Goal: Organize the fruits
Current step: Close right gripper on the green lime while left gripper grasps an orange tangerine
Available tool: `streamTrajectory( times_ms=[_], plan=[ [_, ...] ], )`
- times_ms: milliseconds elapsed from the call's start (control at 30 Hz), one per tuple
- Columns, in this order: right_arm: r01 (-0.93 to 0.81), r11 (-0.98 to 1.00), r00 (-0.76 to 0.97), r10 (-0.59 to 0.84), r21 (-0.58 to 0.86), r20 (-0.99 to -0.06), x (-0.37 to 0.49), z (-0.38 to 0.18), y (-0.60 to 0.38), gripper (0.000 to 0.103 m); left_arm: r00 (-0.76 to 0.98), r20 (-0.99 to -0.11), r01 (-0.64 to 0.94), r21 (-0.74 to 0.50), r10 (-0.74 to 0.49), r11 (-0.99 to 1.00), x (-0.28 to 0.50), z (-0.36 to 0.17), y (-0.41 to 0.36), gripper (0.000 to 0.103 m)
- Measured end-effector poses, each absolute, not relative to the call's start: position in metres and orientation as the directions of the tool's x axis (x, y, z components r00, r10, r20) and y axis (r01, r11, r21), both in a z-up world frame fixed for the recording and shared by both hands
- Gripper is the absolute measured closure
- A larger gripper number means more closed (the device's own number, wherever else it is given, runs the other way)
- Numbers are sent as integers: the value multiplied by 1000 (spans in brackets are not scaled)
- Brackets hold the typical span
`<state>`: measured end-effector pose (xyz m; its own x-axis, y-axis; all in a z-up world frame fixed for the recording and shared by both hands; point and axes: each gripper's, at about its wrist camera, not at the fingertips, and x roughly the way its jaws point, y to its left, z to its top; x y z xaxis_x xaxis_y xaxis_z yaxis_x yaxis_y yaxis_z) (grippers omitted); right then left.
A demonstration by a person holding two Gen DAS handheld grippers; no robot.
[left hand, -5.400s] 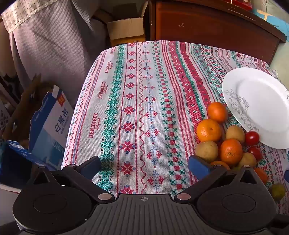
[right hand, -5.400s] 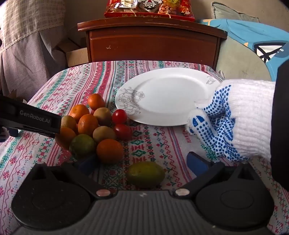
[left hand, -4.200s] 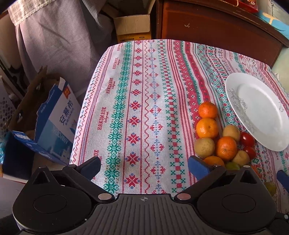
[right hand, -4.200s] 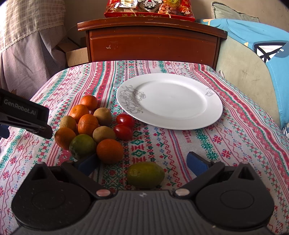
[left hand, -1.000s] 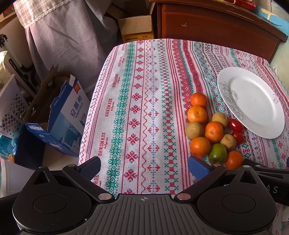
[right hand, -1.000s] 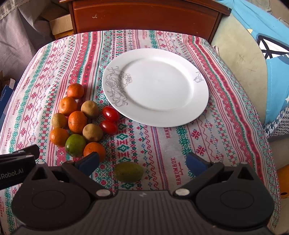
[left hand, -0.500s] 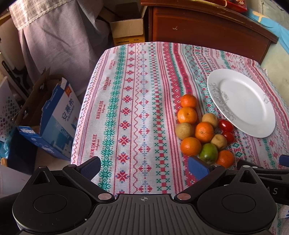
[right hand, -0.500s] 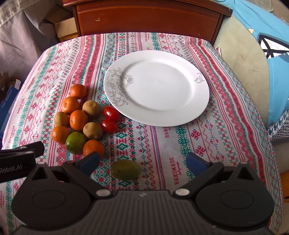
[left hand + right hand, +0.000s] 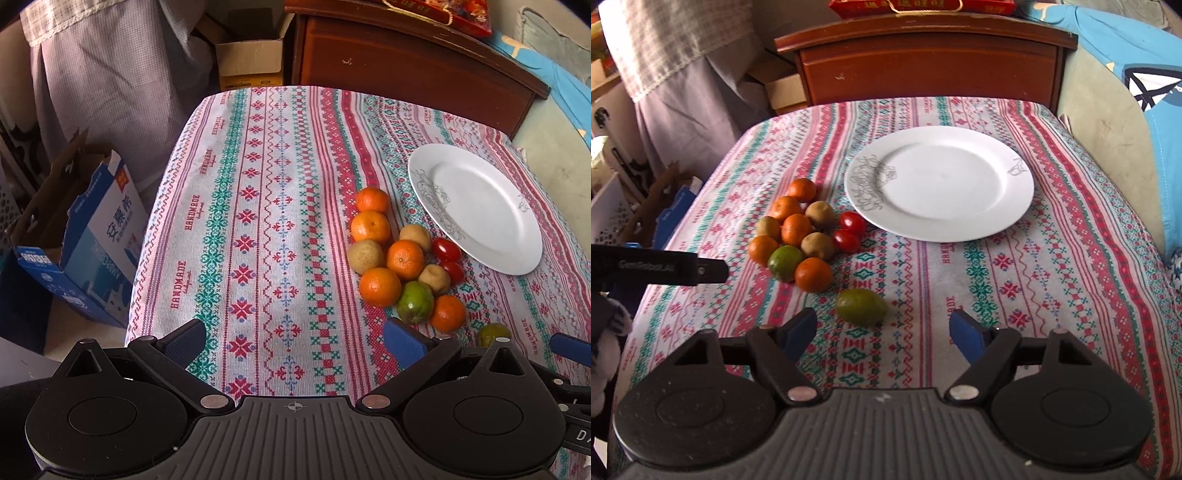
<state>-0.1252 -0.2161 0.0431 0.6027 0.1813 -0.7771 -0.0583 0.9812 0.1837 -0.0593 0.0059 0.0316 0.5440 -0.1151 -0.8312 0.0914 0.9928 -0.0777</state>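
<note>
A cluster of fruit (image 9: 796,229) lies on the patterned tablecloth: several oranges, brownish kiwis, two red tomatoes (image 9: 851,222) and a green fruit (image 9: 785,257). A second green fruit (image 9: 861,307) lies apart, just ahead of my right gripper (image 9: 884,334), which is open and empty above the cloth. An empty white plate (image 9: 940,182) sits right of the cluster. My left gripper (image 9: 293,343) is open and empty, with the cluster (image 9: 399,258) and the plate (image 9: 476,208) ahead to its right.
A dark wooden cabinet (image 9: 931,59) stands behind the table. An open blue carton (image 9: 74,240) and cardboard boxes sit on the floor to the left. A blue cushion (image 9: 1145,92) lies to the right. The left gripper's body (image 9: 657,269) reaches into the right wrist view.
Both grippers have pulled back and tilted up, so more of the table and room shows. The gloved hand seen at first by the plate is gone. The fruit and plate have not moved.
</note>
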Motion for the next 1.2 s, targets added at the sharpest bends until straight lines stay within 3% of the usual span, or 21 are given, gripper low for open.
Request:
streamTrajectory(
  times_ms=[233,367,433,567,833,1200],
  plan=[
    [-90,977,624,206,193,-754,-134,38,-216,47,542,-829,110,-96,-141,989,-68,24,4,2],
    [-94,977,639,205,190,-741,-130,34,-215,51,569,-807,133,-96,-155,986,-70,23,1,3],
    [-91,978,635,203,189,-745,-128,31,-214,58,589,-791,136,-108,-168,985,-71,23,2,4],
    [-81,976,634,208,204,-745,-124,24,-214,59,601,-772,152,-140,-204,978,-69,21,2,6],
    [-93,972,648,224,216,-728,-122,21,-212,72,638,-740,155,-151,-215,976,-62,16,-3,13],
    [-103,970,650,234,221,-723,-117,18,-210,72,649,-707,175,-222,-282,959,-50,11,-12,29]
  ],
)
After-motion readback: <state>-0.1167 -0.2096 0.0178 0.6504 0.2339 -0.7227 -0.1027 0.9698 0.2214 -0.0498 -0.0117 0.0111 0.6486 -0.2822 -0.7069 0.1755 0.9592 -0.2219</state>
